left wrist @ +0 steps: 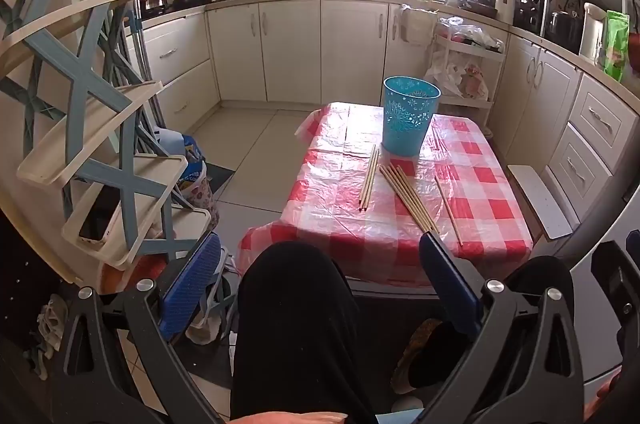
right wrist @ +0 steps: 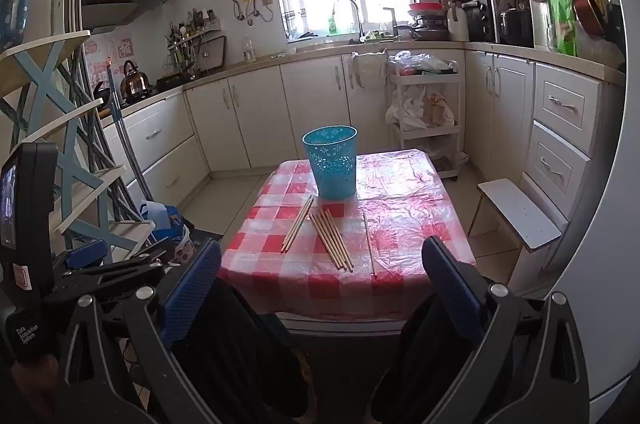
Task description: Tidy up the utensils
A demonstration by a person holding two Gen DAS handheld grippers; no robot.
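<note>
Tongs: I see my left gripper (left wrist: 320, 272) and right gripper (right wrist: 322, 276) spread wide, empty, short of the table (right wrist: 416, 191).
Chopsticks (right wrist: 331, 239): loose on the cloth, just before the blue bin (right wrist: 332, 161).
Approach: I'd close across one stick's middle.
Views: right shows faucet (right wrist: 352, 11); left shows shelved phone (left wrist: 100, 216).

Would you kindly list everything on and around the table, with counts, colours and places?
Basket: one, turquoise, upright at table's far end.
Chopsticks: several, pale wood, in three loose groups before the basket; exact count unclear.
Tablecloth: one, red-white check under clear plastic.
Stool: one, white, right of table.
Rack: one, blue-cream, left.
Knees: black trousers, under the grippers.
Left hand-held gripper: open, empty.
Right hand-held gripper: open, empty.
</note>
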